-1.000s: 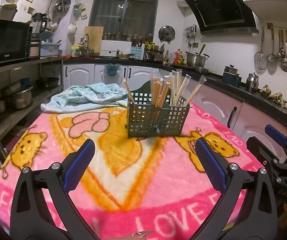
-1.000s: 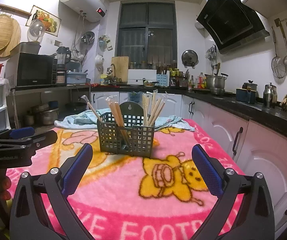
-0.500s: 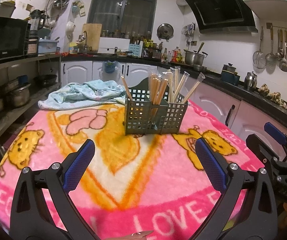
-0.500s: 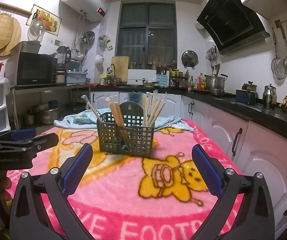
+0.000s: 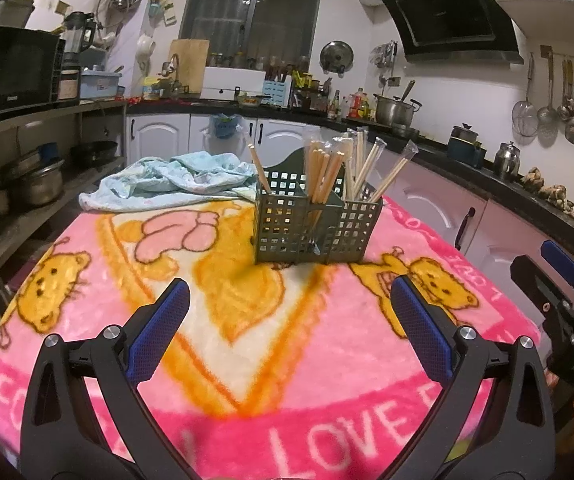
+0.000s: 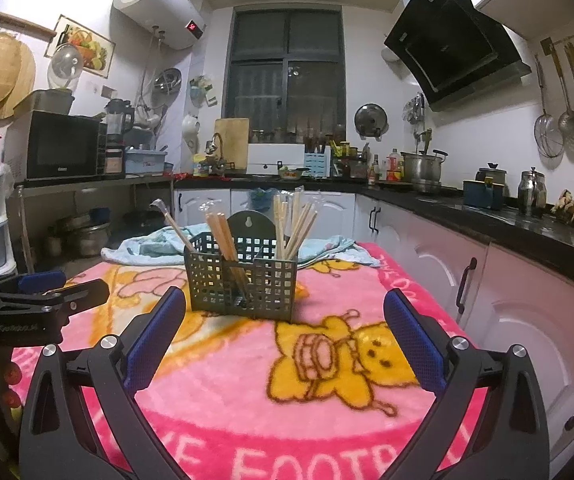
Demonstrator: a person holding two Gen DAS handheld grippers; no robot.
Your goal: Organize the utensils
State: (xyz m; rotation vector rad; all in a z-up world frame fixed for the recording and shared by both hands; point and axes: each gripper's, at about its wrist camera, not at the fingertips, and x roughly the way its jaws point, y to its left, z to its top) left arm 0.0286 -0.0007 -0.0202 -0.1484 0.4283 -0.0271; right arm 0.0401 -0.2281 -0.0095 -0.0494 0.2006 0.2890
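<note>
1. The basket walls hide the bottom ends of the chopsticks.
2. The blanket covers the whole table top.
3. The picture's edge cuts off the right gripper in the left view.

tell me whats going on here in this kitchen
A person holds a claw in each hand over a table covered by a pink cartoon blanket. Both the left claw and the right claw are open and empty, pointed at a dark green basket standing on the blanket. Chopsticks, some in clear wrappers, stand upright in its compartments. A light blue cloth lies crumpled behind it. Nothing is being gripped at this moment.
</note>
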